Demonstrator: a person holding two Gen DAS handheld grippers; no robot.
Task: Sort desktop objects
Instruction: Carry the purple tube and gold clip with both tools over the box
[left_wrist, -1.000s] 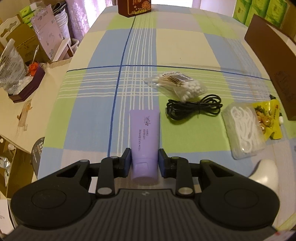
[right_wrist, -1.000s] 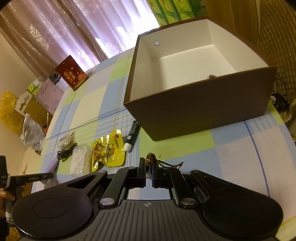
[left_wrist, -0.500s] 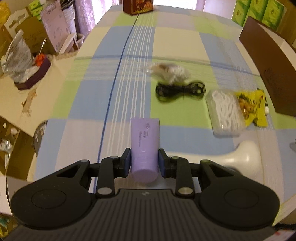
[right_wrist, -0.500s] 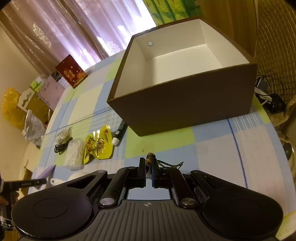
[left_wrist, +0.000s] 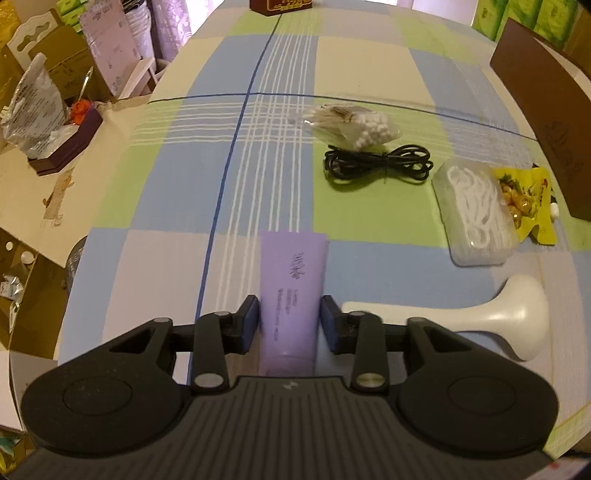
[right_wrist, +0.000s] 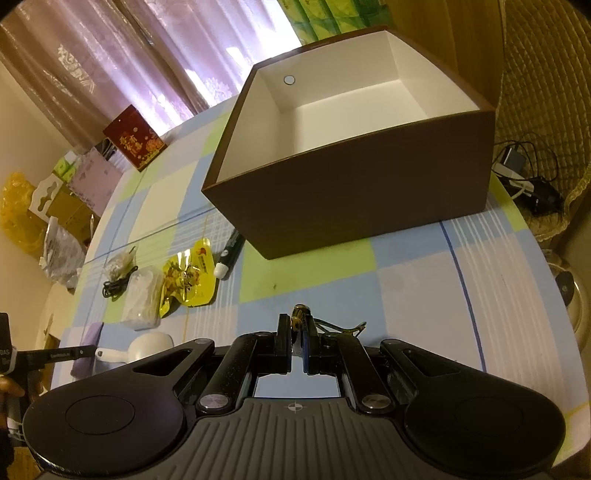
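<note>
Lavender tube (left_wrist: 291, 295) being pinched by left gripper (left_wrist: 290, 325), now raised off checked tablecloth (left_wrist: 207, 177). Small brass item (right_wrist: 300, 314) being clamped by right gripper (right_wrist: 295, 341), brought nearer brown box (right_wrist: 354, 162) at 12 o'clock; both drops judged pending.

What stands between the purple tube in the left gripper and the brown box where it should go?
The purple tube sits between the left gripper fingers. Toward the brown box lie the white handled object, the clear pack and the yellow snack packet. All lie flat on the table, so carrying the tube above them probably avoids them.
</note>
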